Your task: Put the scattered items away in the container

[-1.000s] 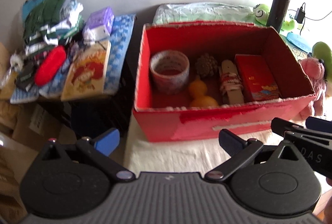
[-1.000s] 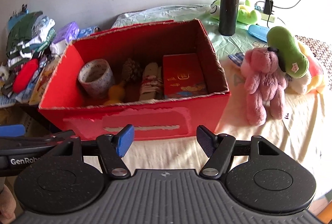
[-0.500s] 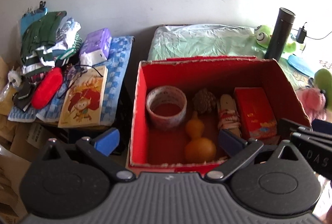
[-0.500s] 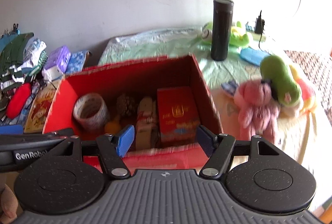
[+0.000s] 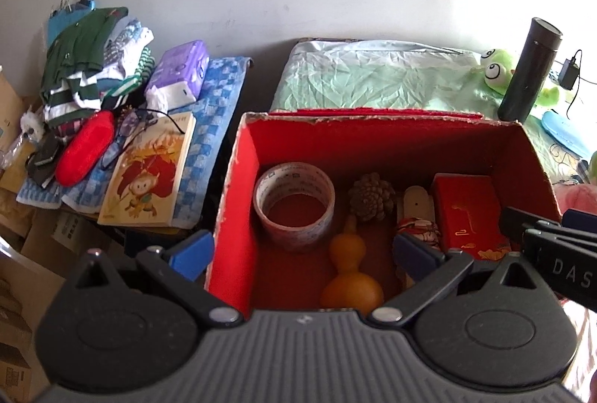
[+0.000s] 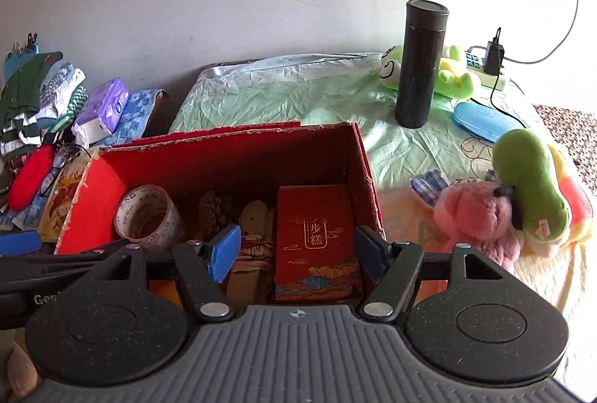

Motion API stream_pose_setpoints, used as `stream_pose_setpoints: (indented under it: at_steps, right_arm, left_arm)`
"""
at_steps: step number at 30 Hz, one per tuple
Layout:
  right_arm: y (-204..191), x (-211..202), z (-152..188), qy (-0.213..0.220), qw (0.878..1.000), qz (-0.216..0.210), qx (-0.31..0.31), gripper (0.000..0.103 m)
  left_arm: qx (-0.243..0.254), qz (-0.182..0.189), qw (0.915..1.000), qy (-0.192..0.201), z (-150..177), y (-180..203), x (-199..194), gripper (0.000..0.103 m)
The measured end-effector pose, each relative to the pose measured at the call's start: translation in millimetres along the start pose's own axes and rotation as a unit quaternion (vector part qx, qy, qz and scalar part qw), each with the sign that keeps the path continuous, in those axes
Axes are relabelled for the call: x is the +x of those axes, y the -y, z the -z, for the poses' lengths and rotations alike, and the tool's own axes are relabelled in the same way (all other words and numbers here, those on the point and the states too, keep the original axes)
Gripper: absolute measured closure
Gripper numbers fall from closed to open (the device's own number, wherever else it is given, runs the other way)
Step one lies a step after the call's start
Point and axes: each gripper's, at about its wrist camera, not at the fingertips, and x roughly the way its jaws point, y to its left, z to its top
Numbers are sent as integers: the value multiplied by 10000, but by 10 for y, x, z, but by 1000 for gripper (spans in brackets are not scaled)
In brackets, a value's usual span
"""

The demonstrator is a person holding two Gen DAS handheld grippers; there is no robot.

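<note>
An open red cardboard box (image 5: 238, 194) (image 6: 363, 171) sits on the bed. Inside lie a tape roll (image 5: 294, 205) (image 6: 147, 218), a pine cone (image 5: 372, 199), an orange gourd (image 5: 350, 276), a wooden clip with red-white cloth (image 5: 417, 216) (image 6: 253, 239) and a red packet (image 5: 468, 212) (image 6: 315, 235). My left gripper (image 5: 304, 252) is open and empty above the box's near left part. My right gripper (image 6: 298, 252) is open and empty above the near right part, over the red packet.
A pink plush (image 6: 475, 220), a green plush (image 6: 526, 179), a black flask (image 6: 419, 59), a frog plush (image 6: 451, 74) and a blue case (image 6: 485, 121) lie on the bed right of the box. A side table with a book (image 5: 149, 171), clothes (image 5: 86, 67) and a red pouch (image 5: 85, 147) stands left.
Both grippers have risen and moved forward, from in front of the box's near wall to above its near rim. Both stayed open and empty.
</note>
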Motion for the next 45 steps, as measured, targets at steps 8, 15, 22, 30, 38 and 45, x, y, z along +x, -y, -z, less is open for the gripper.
stream_pose_setpoints:
  at_steps: [8,15,22,30,38,45]
  right_arm:
    - [-16,157,-37,-131,9999,-64,-72,33]
    - [-49,238,-58,-196,9997,-59,-163,34]
    - [-17,307,-10,-355,9994,4,-12,34]
    - [76,306,23,-383,9988,161,270,34]
    - [91,302,11,-359,9985,232,329,34]
    - [27,310,1,-341,9989,253,210,33]
  left_arm:
    - [-10,-133,9998,-139,-9,4,142,1]
    - [-46,-109,9997,-206,-4,-26,233,1]
    - [121,4,9995,-284,7,10,326,1]
    - [383,154,9988,-270,-44,118,392,1]
    - [450,204,9985,-221,-91,147,424,1]
    - [390,208,9986,-279,-95,103,481,2]
